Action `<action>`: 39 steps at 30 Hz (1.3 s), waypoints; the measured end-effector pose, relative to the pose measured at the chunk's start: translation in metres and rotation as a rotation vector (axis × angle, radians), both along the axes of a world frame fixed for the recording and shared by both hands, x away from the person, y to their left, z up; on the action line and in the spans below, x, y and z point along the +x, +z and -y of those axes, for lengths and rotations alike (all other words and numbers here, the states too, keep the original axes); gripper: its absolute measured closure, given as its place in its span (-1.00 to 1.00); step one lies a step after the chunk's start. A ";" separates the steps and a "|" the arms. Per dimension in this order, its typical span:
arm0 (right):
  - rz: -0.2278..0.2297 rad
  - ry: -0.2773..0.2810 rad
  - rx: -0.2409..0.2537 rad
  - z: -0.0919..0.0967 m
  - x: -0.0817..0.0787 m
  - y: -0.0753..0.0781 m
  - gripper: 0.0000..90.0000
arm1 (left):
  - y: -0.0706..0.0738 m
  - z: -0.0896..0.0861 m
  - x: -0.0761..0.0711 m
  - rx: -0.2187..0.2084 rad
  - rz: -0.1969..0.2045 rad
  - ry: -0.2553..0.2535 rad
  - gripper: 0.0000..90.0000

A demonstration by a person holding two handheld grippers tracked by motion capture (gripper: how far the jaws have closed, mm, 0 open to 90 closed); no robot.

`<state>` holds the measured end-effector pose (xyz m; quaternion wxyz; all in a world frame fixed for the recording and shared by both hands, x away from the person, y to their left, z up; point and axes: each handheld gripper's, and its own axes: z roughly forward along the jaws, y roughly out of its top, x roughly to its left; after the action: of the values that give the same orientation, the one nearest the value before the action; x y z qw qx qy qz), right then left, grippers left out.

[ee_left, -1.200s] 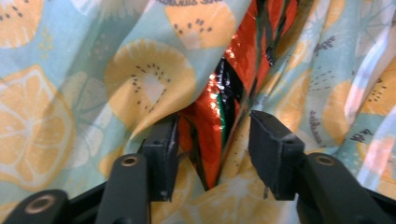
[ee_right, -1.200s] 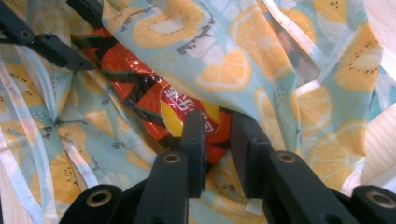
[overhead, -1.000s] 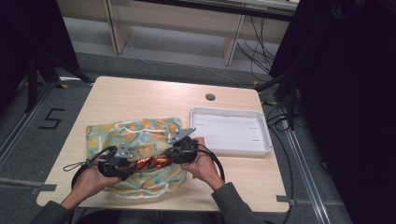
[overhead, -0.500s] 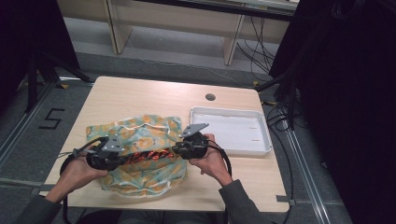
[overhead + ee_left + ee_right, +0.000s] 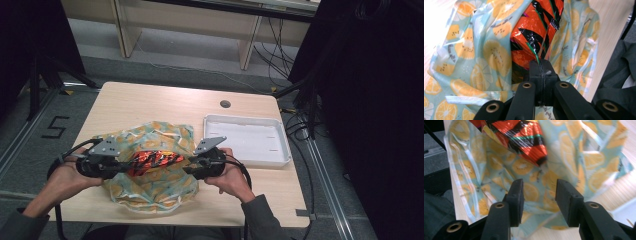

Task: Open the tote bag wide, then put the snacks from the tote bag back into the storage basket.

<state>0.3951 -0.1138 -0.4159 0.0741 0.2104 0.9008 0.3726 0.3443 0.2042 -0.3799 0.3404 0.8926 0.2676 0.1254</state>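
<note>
Orange-and-black foil marks the packet [image 5: 152, 161], which hangs at lower centre of the high view, stretched between the two grippers above the fruit-print bag [image 5: 150, 182] that lies crumpled on the wooden table [image 5: 150, 102]. At lower left of that view the left gripper [image 5: 121, 166] has its jaws pressed together on the packet's near end; in the left gripper view [image 5: 541, 68] the foil seam [image 5: 534, 53] runs straight into the closed black jaws at lower centre, and the packet [image 5: 536, 27] rises from there toward the top of the frame, with the bag [image 5: 474, 57] behind it. The right gripper [image 5: 189, 167] sits just right of centre, close to the packet's other end. In the right gripper view [image 5: 539, 192] its jaws stand apart with nothing between them; they have just been opening, and the packet's end [image 5: 524, 138] hangs free above them in the upper middle, over the bag [image 5: 579, 157]. A white tray [image 5: 280, 150] rests at right of centre on the table.
</note>
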 end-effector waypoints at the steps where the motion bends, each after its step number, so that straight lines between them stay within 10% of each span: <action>1: 0.002 0.007 0.008 -0.002 0.000 -0.001 0.29 | 0.002 -0.001 -0.001 0.008 -0.006 -0.010 0.97; 29: 0.033 0.071 0.136 -0.022 -0.010 0.003 0.30 | 0.021 -0.019 -0.005 -0.169 -0.022 -0.002 0.97; 39: 0.074 0.062 0.125 -0.024 -0.011 0.006 0.92 | 0.015 -0.020 -0.003 -0.168 -0.037 0.008 0.96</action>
<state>0.3839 -0.0900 -0.4102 0.0828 0.1727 0.8785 0.4376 0.3409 0.2242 -0.3645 0.4084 0.8621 0.2869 0.0872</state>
